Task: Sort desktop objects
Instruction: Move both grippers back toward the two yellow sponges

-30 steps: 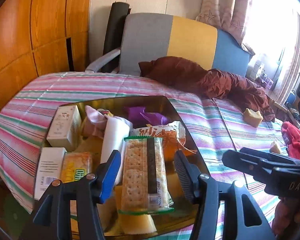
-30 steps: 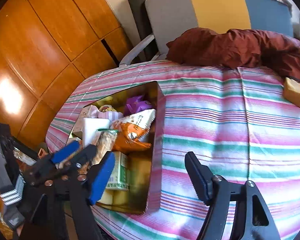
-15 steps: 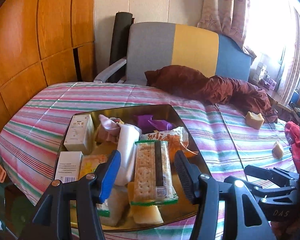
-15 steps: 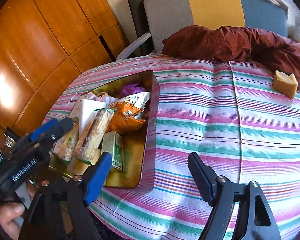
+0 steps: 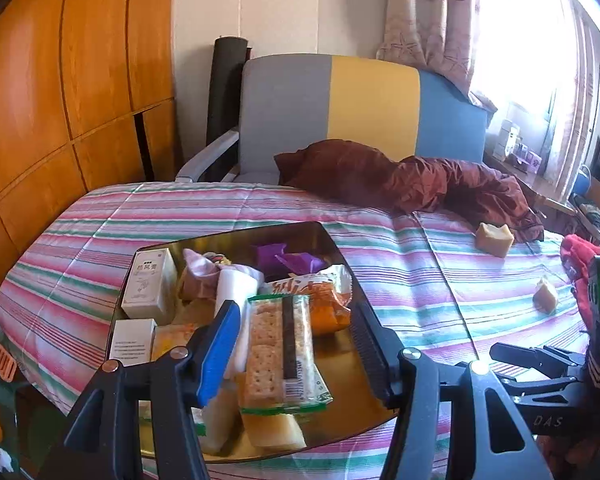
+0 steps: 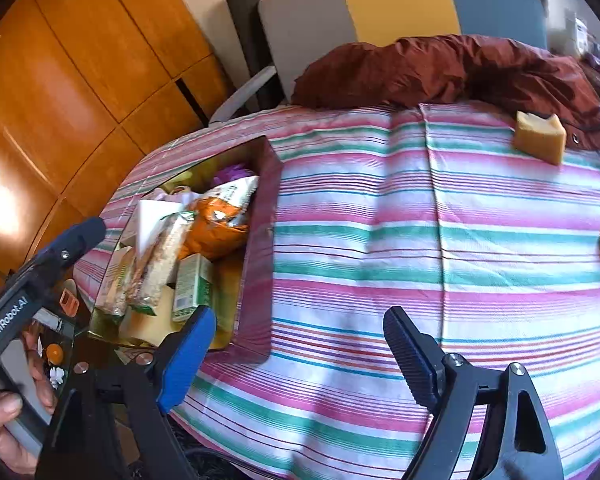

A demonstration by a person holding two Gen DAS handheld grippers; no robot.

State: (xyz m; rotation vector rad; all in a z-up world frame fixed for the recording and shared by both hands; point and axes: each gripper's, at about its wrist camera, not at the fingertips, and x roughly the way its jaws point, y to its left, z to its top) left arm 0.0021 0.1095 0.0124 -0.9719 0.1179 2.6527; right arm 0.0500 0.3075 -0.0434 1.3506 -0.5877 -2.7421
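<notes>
Striped cloth [image 6: 380, 208] covers the tabletop. Left gripper [image 5: 296, 344] hangs with jaws spread over the cracker pack [image 5: 280, 352] in the tray [image 5: 364, 392]; right gripper [image 6: 300, 352], jaws just widened and empty, frames bare cloth beside it.

Gold tray [image 5: 332, 240] heaped with packets; two tan blocks [image 5: 495, 235] lie on striped cloth.

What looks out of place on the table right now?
Two yellow sponge blocks, one beside the maroon jacket and one nearer the table edge, lie loose on the striped cloth, while the other items are piled in the gold tray. The jacket is crumpled across the far edge.
</notes>
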